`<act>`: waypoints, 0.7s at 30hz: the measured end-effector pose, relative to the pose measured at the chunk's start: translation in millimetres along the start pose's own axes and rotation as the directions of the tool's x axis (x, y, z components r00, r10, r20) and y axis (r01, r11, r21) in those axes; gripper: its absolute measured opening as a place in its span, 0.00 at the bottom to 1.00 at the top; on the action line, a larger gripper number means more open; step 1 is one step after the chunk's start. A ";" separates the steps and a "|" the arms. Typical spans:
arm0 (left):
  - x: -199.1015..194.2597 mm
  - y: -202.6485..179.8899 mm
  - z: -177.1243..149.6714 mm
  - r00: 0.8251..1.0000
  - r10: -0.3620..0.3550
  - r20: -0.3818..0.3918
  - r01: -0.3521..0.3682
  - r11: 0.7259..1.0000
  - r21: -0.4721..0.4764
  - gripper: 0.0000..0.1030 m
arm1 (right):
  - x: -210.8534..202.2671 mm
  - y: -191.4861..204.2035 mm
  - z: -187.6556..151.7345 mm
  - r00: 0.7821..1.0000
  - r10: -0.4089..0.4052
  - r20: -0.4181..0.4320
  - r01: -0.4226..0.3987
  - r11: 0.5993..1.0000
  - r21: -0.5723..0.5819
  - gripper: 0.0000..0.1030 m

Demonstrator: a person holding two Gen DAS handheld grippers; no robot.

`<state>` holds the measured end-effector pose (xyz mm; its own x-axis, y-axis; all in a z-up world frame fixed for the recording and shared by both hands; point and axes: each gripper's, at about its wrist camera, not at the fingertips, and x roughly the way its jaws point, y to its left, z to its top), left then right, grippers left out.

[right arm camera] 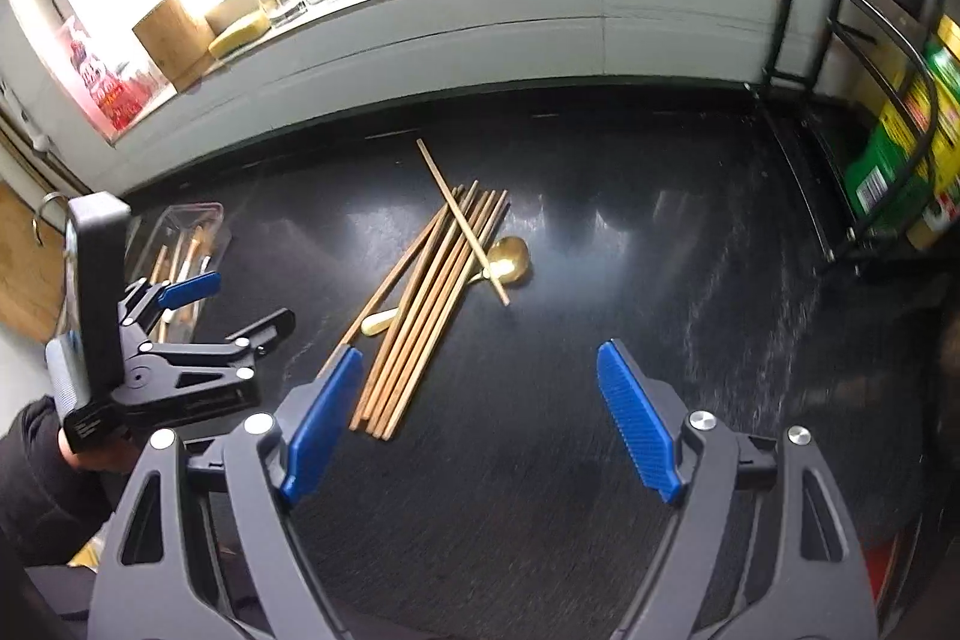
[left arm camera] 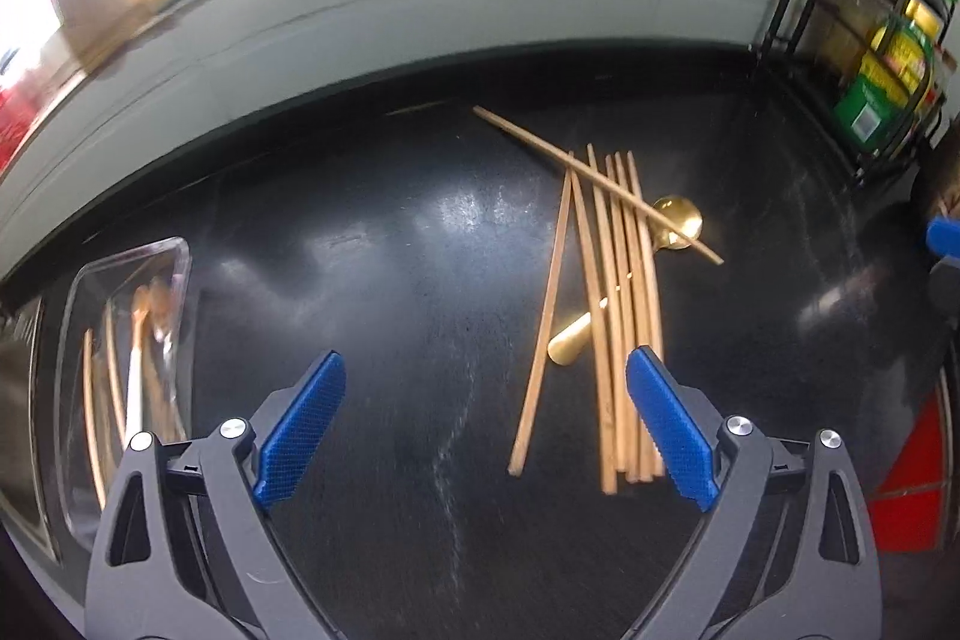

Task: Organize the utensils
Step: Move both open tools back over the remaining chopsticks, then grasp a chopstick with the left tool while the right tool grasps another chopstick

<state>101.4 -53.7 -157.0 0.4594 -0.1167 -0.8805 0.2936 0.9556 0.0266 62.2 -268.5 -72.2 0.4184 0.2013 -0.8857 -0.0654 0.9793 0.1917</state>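
Several wooden chopsticks [left arm camera: 618, 316] lie in a loose bundle on the black counter, one lying crosswise on top. A gold spoon [left arm camera: 681, 220] lies under them, its handle end poking out at the near side. In the right wrist view the chopsticks [right arm camera: 420, 316] and spoon [right arm camera: 510, 259] lie ahead and left. My left gripper [left arm camera: 486, 370] is open and empty, its right finger beside the chopstick ends. It also shows in the right wrist view [right arm camera: 240, 304]. My right gripper [right arm camera: 480, 364] is open and empty. A clear tray [left arm camera: 129, 280] at the left holds a few utensils.
A white ledge [right arm camera: 480, 34] with jars, a wooden canister and a ceramic pot runs along the back. A black wire rack [right arm camera: 870, 142] with green and yellow packages stands at the right. The tray also shows at the left in the right wrist view [right arm camera: 192, 220].
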 end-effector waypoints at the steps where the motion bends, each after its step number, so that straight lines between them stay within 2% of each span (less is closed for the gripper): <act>1: 8.9 -0.5 1.5 1.000 -0.011 -0.003 0.011 1.000 0.013 0.89 | 5.3 0.7 4.0 1.000 -0.007 -0.004 0.006 1.000 -0.012 0.73; 4: 34.0 -1.4 6.4 0.999 -0.037 -0.013 0.038 0.998 0.058 0.87 | 23.3 1.2 18.2 1.000 -0.022 -0.018 0.022 0.999 -0.042 0.72; 6: 52.2 -2.1 10.6 0.998 -0.063 -0.024 0.065 0.992 0.108 0.80 | 34.2 -0.3 26.9 0.999 -0.028 -0.031 0.026 0.998 -0.050 0.72; 9: 74.1 -0.8 17.3 0.998 -0.058 -0.036 0.064 0.983 0.174 0.79 | 55.5 -2.3 44.4 0.998 -0.037 -0.057 0.033 0.997 -0.065 0.72; 12: 90.4 0.7 22.2 0.993 -0.095 -0.063 0.107 0.972 0.207 0.79 | 80.2 -0.1 62.0 0.995 -0.047 -0.085 0.038 0.994 -0.106 0.72; 14: 98.3 2.4 23.5 0.989 -0.132 -0.061 0.142 0.967 0.210 0.79 | 96.9 4.9 71.4 0.994 -0.056 -0.098 0.041 0.988 -0.150 0.69; 15: 102.1 2.2 23.4 0.988 -0.138 -0.062 0.149 0.965 0.217 0.78 | 105.0 8.0 75.0 0.993 -0.058 -0.103 0.039 0.984 -0.176 0.64; 17: 109.4 0.4 20.1 0.988 -0.139 -0.067 0.151 0.957 0.247 0.69 | 131.3 16.4 84.5 0.989 -0.070 -0.131 0.035 0.968 -0.250 0.57; 21: 106.5 -2.9 18.1 0.987 -0.159 -0.014 0.156 0.944 0.289 0.56 | 172.6 28.9 99.5 0.984 -0.052 -0.170 -0.006 0.945 -0.327 0.46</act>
<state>164.6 -73.9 -242.3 0.3951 -0.2628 -0.8802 0.5914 0.8060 0.0248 222.7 -207.7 -177.4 0.2608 0.1505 -0.9536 -0.3606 0.9315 0.0484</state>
